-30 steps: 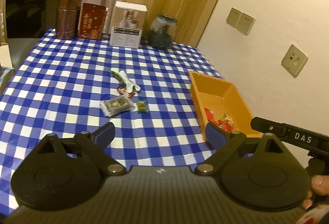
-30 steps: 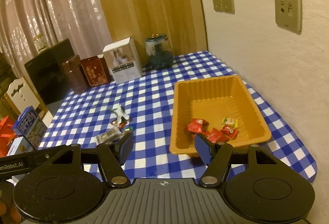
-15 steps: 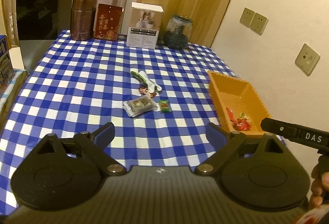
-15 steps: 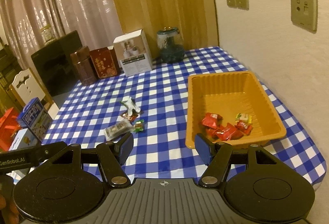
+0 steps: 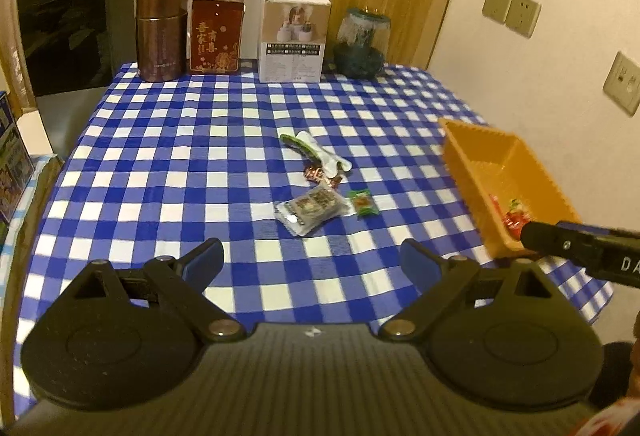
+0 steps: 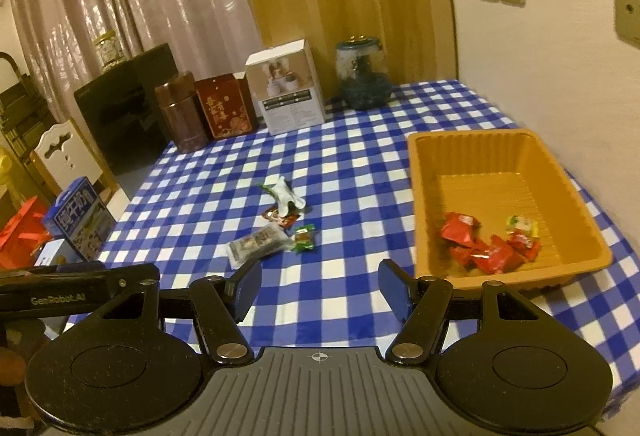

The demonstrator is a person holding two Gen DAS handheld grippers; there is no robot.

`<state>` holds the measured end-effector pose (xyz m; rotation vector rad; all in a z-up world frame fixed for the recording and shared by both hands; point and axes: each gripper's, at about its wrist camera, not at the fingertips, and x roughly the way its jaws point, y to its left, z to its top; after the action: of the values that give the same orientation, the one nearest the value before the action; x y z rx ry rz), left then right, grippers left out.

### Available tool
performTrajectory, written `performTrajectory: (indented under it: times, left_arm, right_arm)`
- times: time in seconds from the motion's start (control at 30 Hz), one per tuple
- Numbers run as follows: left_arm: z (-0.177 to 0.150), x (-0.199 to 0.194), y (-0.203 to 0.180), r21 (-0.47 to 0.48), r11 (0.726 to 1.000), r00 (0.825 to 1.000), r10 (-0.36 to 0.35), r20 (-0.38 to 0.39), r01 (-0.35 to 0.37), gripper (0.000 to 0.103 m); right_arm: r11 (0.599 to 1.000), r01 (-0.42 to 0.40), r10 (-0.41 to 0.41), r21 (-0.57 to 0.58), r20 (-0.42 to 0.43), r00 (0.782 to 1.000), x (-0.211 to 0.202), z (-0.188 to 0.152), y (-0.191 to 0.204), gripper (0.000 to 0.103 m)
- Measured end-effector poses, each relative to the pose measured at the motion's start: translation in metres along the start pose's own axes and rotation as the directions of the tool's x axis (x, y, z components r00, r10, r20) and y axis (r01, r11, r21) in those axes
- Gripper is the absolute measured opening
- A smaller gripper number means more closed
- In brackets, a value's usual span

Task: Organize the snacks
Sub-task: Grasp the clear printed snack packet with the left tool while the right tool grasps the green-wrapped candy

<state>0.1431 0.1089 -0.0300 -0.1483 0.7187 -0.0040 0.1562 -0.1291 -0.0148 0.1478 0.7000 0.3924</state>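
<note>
Both pairs of fingers are released and empty. The clear-wrapped silver snack packet point(image 5: 310, 209) lies on the blue-checked surface point(image 5: 168, 164) ahead of the left gripper point(image 5: 311, 262), long axis slanting up-right. The right gripper point(image 6: 319, 286) has it ahead-left, the orange plastic tray point(image 6: 424, 196) ahead-right.

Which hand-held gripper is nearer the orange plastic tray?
Right. The right hand-held gripper hangs just before the orange plastic tray, its right finger by the near rim. The left hand-held gripper sits farther left, facing the loose snacks.
</note>
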Motion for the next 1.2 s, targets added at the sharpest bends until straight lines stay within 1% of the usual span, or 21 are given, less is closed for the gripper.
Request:
performTrajectory:
  times: [0.17, 0.27, 0.4, 0.47, 0.57, 0.67, 0.7, 0.8, 0.9, 1.0, 1.07, 1.2]
  left_arm:
    - [0.005, 0.026, 0.015, 0.037, 0.999, 1.0, -0.019, -0.017, 0.019, 0.093]
    - [0.008, 0.045, 0.024, 0.069, 0.997, 0.999, -0.025, -0.033, 0.027, 0.093]
    - [0.008, 0.07, 0.034, 0.107, 0.994, 0.998, -0.027, -0.051, 0.033, 0.092]
    - [0.008, 0.081, 0.037, 0.123, 0.992, 0.998, -0.03, -0.055, 0.036, 0.089]
    - [0.01, 0.098, 0.04, 0.148, 0.988, 0.998, -0.031, -0.052, 0.039, 0.087]
    - [0.012, 0.113, 0.039, 0.177, 0.983, 0.998, -0.043, -0.05, 0.051, 0.083]
    - [0.013, 0.119, 0.038, 0.194, 0.979, 0.998, -0.049, -0.049, 0.057, 0.081]
    - [0.015, 0.134, 0.032, 0.249, 0.965, 0.996, -0.069, -0.057, 0.081, 0.08]
    - [0.018, 0.148, 0.022, 0.312, 0.943, 0.993, -0.099, -0.056, 0.112, 0.075]
    - [0.02, 0.162, 0.012, 0.379, 0.916, 0.991, -0.121, -0.061, 0.135, 0.072]
    - [0.02, 0.173, 0.007, 0.402, 0.901, 0.987, -0.14, -0.08, 0.161, 0.069]
    - [0.019, 0.189, 0.003, 0.415, 0.888, 0.979, -0.163, -0.12, 0.198, 0.063]
  right_arm:
    - [1.0, -0.005, 0.005, -0.019, -0.018, 1.0, 0.028, 0.001, 0.007, 0.064]
    - [0.999, -0.008, 0.007, -0.039, -0.036, 0.999, 0.049, 0.001, 0.012, 0.051]
    - [0.999, -0.015, 0.011, -0.052, -0.063, 0.998, 0.077, 0.001, 0.016, 0.045]
    - [0.998, -0.018, 0.014, -0.059, -0.069, 0.997, 0.091, 0.0, 0.018, 0.042]
    - [0.997, -0.018, 0.013, -0.073, -0.076, 0.997, 0.111, 0.001, 0.021, 0.038]
    - [0.997, -0.011, 0.005, -0.076, -0.08, 0.997, 0.132, 0.002, 0.02, 0.036]
    - [0.997, -0.01, 0.003, -0.075, -0.083, 0.997, 0.138, 0.003, 0.019, 0.036]
    - [0.997, -0.002, -0.005, -0.08, -0.087, 0.996, 0.156, 0.005, 0.016, 0.036]
    - [0.997, 0.004, -0.01, -0.071, -0.087, 0.996, 0.168, 0.008, 0.011, 0.036]
    - [0.998, 0.005, -0.01, -0.058, -0.088, 0.996, 0.177, 0.009, 0.006, 0.036]
    - [0.999, 0.006, -0.01, -0.05, -0.085, 0.996, 0.18, 0.009, 0.004, 0.036]
    - [0.999, 0.002, -0.005, -0.037, -0.087, 0.996, 0.185, 0.008, 0.0, 0.036]
